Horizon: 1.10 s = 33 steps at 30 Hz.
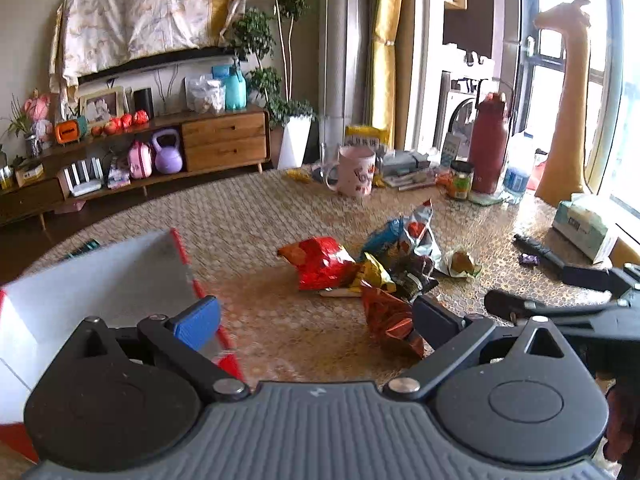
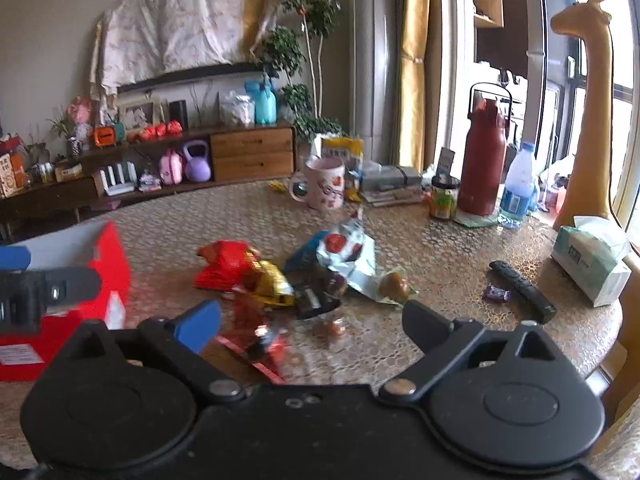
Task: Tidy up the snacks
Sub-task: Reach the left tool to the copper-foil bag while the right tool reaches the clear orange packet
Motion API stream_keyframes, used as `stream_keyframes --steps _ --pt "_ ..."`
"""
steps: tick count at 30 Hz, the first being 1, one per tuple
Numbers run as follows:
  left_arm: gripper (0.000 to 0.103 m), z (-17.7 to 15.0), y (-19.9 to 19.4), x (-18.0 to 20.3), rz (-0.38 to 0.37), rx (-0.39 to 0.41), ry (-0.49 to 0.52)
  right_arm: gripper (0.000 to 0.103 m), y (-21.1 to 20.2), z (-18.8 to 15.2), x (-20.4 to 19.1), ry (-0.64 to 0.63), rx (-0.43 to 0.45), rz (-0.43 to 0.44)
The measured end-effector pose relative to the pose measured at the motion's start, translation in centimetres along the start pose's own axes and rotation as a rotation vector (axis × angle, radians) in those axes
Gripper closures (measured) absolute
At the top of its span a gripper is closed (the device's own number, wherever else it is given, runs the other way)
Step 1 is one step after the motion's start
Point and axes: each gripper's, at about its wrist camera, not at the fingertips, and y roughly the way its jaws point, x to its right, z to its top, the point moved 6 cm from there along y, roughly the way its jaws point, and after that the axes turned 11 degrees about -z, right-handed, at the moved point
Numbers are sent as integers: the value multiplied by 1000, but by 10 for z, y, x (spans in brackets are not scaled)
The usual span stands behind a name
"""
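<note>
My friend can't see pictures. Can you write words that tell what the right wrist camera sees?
An open claw hovers over a pile of crinkly snack packets on a round table. A red and white box sits to the left, a pink mug and a dark red bottle behind.

Snack packets (image 2: 280,276) heaped mid-bench (image 2: 440,248); box (image 2: 108,264) left, mug (image 2: 324,188) behind, remote (image 2: 524,290) right.
</note>
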Motion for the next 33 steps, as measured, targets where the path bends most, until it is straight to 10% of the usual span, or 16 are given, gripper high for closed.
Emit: stream_keyframes --steps 21,33 --pt "2 -14 171 24 -43 -274 -86 53 138 -42 7 -79 -197 97" --pt "48 -22 184 26 -117 -322 -155 79 159 -46 -2 -71 -221 113"
